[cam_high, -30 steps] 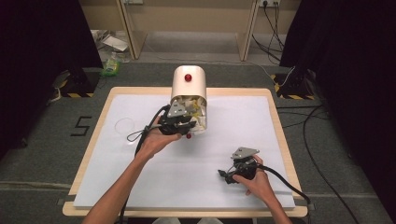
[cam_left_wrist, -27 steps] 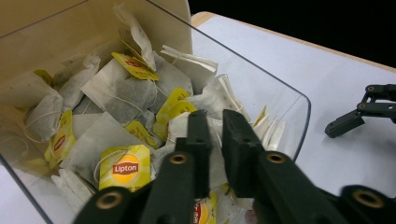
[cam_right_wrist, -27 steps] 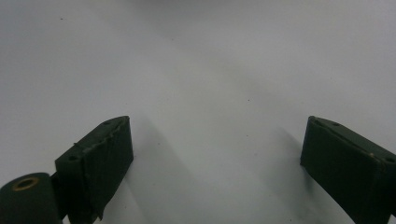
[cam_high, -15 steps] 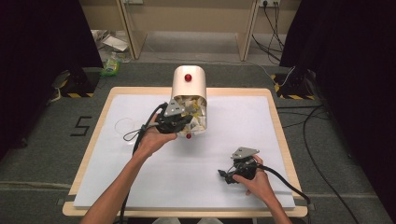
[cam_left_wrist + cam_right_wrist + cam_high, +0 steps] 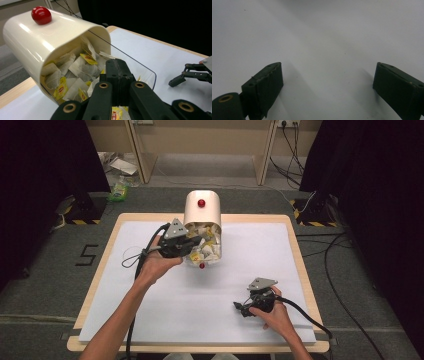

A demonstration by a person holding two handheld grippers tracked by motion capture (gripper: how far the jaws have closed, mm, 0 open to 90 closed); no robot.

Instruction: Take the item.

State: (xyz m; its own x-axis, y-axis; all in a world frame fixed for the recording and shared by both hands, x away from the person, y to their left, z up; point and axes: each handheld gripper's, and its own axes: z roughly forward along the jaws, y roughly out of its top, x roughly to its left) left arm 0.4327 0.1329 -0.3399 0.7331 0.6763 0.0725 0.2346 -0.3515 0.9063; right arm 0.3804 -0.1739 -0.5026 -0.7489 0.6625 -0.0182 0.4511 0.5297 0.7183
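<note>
Glossy cream plastic canister [image 5: 50, 37], paper teabags [image 5: 80, 66]

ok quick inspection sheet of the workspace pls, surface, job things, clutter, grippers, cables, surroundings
surface: white sheet over a wooden table, flat.
job's things: cream container with a red knob, lying on its side with its clear lid open; tea bags packed inside.
clutter: nothing seen on the sheet.
grippers: left hand-held gripper at the container mouth, jaws together; whether a tea bag is pinched cannot be told. Right hand-held gripper low over bare sheet, jaws wide apart.
cables: one black cable loops from the left gripper, another trails off the right.
surroundings: grey carpet with a "5" mark, floor cables, black curtains, a green packet.
</note>
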